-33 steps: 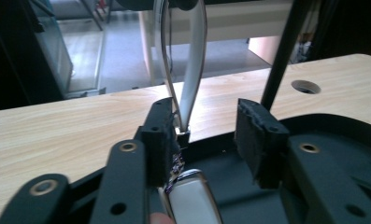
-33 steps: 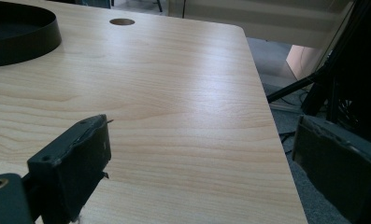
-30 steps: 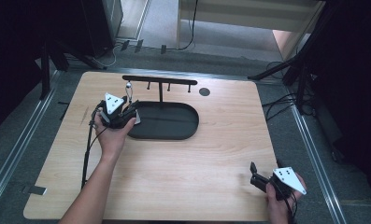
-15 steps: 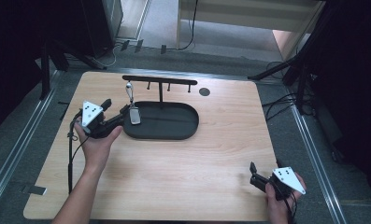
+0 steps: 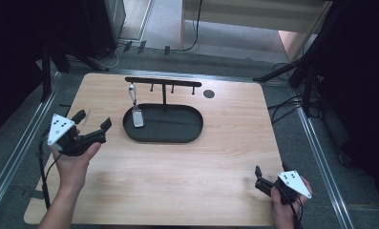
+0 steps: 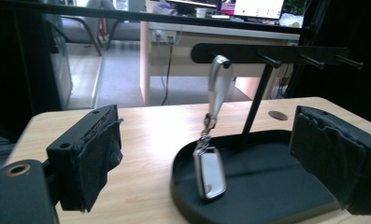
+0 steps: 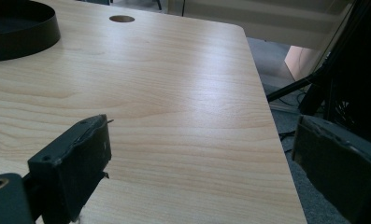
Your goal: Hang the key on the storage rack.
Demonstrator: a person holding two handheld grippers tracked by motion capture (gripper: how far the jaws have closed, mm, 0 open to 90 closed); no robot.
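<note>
At the left side of the counter (image 5: 177, 167), the left gripper (image 5: 92, 128) is held just above the wood in the person's left hand (image 5: 75, 160), its jaws spread wide and holding nothing. They point toward the black oval tray (image 5: 187, 136), which lies just ahead of them and slightly to the right.

Straight ahead between those jaws, in the left gripper view, a key fob (image 6: 210, 172) hangs by a short chain from a silver carabiner (image 6: 217, 84) hooked over the leftmost peg of the hanger rack (image 5: 162, 83). The fob's lower end seems to touch or nearly touch the tray floor; the angle leaves that unclear. The rack's post rises from the back of the tray, so anything that slips off a peg would likely drop into the tray rather than onto the counter. With the fob hung and the jaws empty and apart from it, the hanging looks done.

Far to the right, at the near right corner, the right gripper (image 5: 269, 177) rests low in the right hand (image 5: 285, 210), well apart from the tray. Its jaws are likewise wide with only bare wood between them, and it appears parked out of the way.
</note>
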